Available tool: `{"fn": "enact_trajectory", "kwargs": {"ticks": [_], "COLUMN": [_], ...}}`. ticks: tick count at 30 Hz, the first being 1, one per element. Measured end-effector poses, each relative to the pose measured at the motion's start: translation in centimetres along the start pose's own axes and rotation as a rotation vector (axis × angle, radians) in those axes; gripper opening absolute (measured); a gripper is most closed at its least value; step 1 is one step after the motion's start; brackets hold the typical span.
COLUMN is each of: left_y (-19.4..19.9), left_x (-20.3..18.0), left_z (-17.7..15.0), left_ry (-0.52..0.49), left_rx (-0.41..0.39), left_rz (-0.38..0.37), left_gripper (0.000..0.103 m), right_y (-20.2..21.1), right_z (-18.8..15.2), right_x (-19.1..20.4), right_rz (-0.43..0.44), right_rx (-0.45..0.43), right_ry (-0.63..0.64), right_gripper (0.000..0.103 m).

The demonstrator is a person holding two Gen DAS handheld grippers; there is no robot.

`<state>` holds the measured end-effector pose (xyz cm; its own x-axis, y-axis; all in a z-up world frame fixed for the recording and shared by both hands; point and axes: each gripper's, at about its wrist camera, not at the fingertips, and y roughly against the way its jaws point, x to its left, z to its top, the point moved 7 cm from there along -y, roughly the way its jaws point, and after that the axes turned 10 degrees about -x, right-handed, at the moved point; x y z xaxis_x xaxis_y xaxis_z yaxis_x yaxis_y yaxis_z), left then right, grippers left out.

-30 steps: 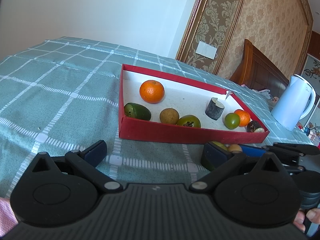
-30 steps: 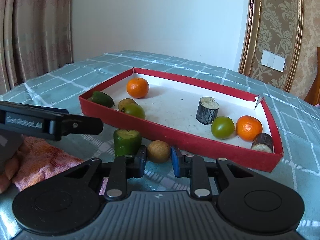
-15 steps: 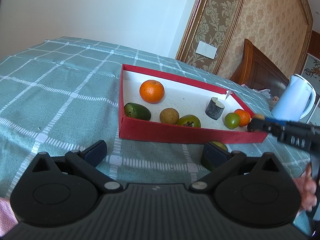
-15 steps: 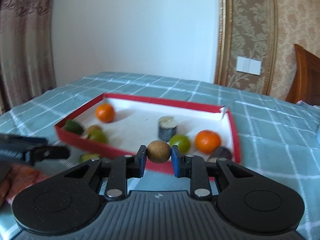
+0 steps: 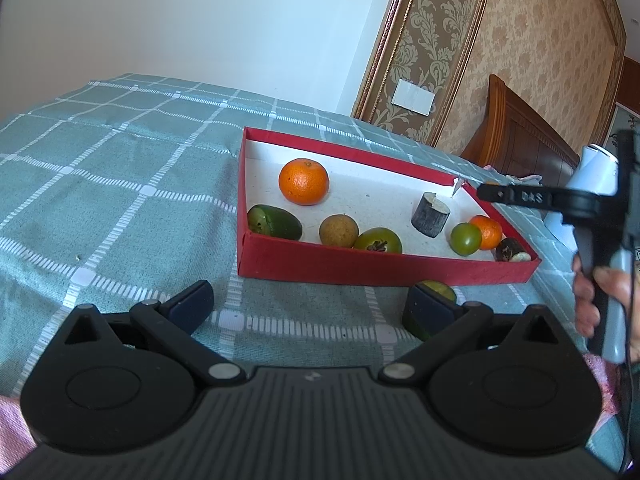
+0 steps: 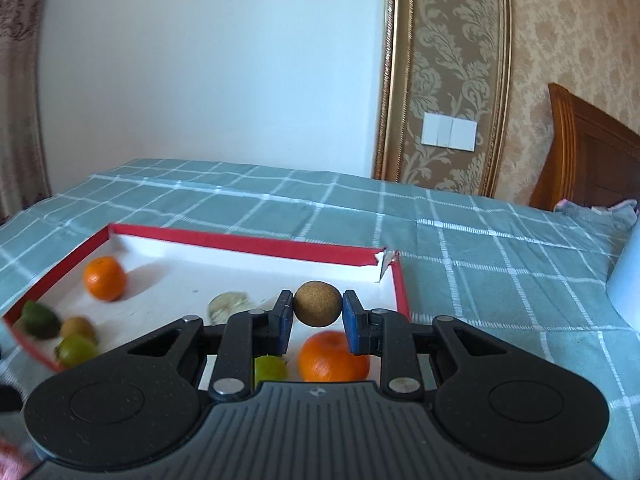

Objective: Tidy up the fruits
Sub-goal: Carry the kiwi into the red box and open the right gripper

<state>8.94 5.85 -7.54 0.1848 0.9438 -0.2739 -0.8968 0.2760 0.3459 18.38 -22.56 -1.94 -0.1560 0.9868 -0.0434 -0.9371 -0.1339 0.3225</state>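
Your right tool (image 6: 318, 316) is clenching a round brown fruit (image 6: 318, 304) above the red tray (image 6: 240, 242), over the small orange (image 6: 334, 356). Your left tool (image 5: 310, 302) is hanging released above the checked cloth (image 5: 120, 184), beside a green fruit (image 5: 438, 287) lying outside the tray.

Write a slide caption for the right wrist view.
Right gripper carries a brown round fruit over the red tray.

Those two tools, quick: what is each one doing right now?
Left tool: open, holding nothing, low over the tablecloth.
Right tool: shut on a small brown round fruit, above the red tray.
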Motion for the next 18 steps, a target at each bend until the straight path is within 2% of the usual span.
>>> {"fn": "enact_trajectory", "kwargs": {"ticks": [7, 18], "left_y": [-0.1, -0.1], "left_x": [-0.1, -0.1], "left_z": [0.0, 0.0], "left_ry": [-0.007, -0.01], "left_rx": [0.003, 0.004], "left_rz": [0.003, 0.005], "left_gripper": [0.103, 0.103], "right_y": [-3.4, -6.0], "right_z": [-0.1, -2.1], "right_x": [-1.1, -1.6], "right_rz": [-0.048, -0.042], "right_rx": [0.048, 0.149], "right_ry": [-0.006, -0.018], "right_gripper": [0.026, 0.026]}}
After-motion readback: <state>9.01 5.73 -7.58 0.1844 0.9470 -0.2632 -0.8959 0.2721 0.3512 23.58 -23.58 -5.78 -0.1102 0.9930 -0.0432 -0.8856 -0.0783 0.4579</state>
